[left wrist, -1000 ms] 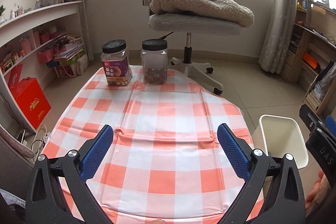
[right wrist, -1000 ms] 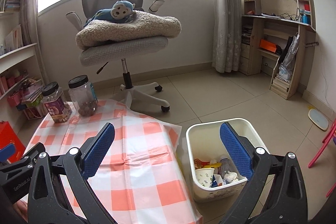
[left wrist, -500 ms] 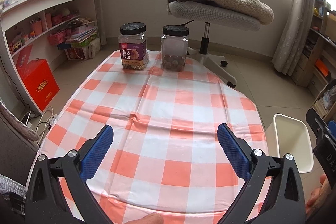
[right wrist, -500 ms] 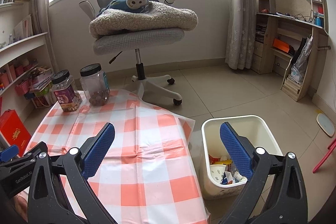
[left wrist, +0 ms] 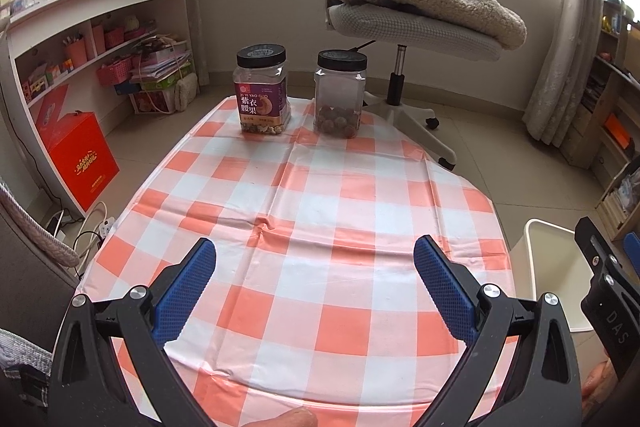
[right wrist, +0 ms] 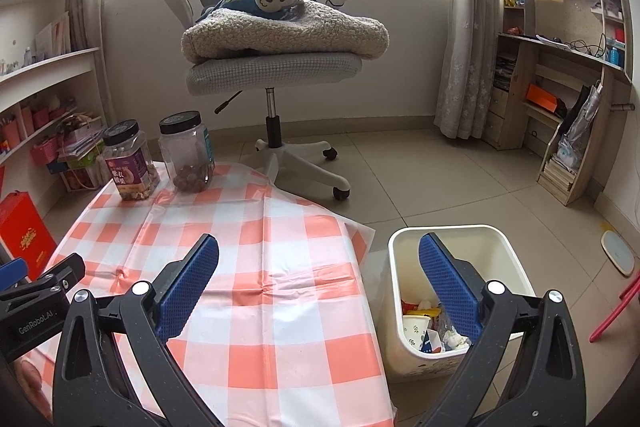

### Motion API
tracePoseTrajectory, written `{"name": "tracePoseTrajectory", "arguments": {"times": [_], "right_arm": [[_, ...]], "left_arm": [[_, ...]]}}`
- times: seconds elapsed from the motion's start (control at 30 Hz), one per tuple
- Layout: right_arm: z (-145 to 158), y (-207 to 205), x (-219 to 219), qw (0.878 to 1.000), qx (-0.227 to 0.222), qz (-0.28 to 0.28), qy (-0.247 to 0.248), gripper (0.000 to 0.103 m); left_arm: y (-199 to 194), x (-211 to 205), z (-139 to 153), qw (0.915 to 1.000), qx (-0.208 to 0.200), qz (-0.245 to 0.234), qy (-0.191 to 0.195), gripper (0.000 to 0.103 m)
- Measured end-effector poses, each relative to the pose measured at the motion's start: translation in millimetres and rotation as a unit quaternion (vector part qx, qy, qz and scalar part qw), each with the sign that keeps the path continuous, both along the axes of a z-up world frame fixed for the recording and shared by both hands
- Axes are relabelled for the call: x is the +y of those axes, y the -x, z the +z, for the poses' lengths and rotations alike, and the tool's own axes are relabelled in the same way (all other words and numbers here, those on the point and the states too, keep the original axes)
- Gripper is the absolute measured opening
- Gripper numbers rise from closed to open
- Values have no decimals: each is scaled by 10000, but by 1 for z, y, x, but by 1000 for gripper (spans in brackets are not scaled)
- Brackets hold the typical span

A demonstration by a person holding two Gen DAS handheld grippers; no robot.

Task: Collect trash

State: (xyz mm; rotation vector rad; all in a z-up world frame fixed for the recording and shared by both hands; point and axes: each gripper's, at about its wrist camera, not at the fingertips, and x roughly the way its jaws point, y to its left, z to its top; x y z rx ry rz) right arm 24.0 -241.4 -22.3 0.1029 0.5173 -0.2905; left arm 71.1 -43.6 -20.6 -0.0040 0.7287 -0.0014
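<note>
A: Where do we stand? Both claws look spread wide to me, nothing between the blue pads.

B: Agreed. Our left gripper [left wrist: 314, 281] hangs over the near end of the checked tablecloth [left wrist: 320, 211], jaws apart and empty. Our right gripper [right wrist: 318, 281] is the same — open, holding nothing — and it straddles the cloth's right edge and the bin.

A: And the trash?

B: All that we can see of it lies in the white bin [right wrist: 516, 259] on the floor, just beside the table on our right: a paper cup [right wrist: 414, 325], crumpled wrappers [right wrist: 450, 337]. The bin sits below and slightly right of the right claw, so that hand is the nearer one; from the left wrist we only catch the bin's rim at the far right.

A: Anything loose on the cloth?

B: We see none. Only the labelled nut jar [left wrist: 262, 89] and the clear jar [left wrist: 339, 93], upright side by side at the far end, well apart from both claws — and we'd judge those are not trash.

A: So the collecting looks finished?

B: As far as these views reach, yes.
</note>
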Motion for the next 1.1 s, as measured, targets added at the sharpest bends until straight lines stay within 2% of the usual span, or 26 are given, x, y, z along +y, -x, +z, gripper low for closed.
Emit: {"name": "tracePoseTrajectory", "arguments": {"times": [0.63, 1.1], "right_arm": [[-10, -6, 2, 9996, 263, 38, 42, 96], [-11, -6, 2, 9996, 293, 42, 33, 96]], "left_arm": [[2, 0, 5, 10000, -42, 60, -40, 96], [2, 0, 5, 9999, -62, 77, -79, 96]]}}
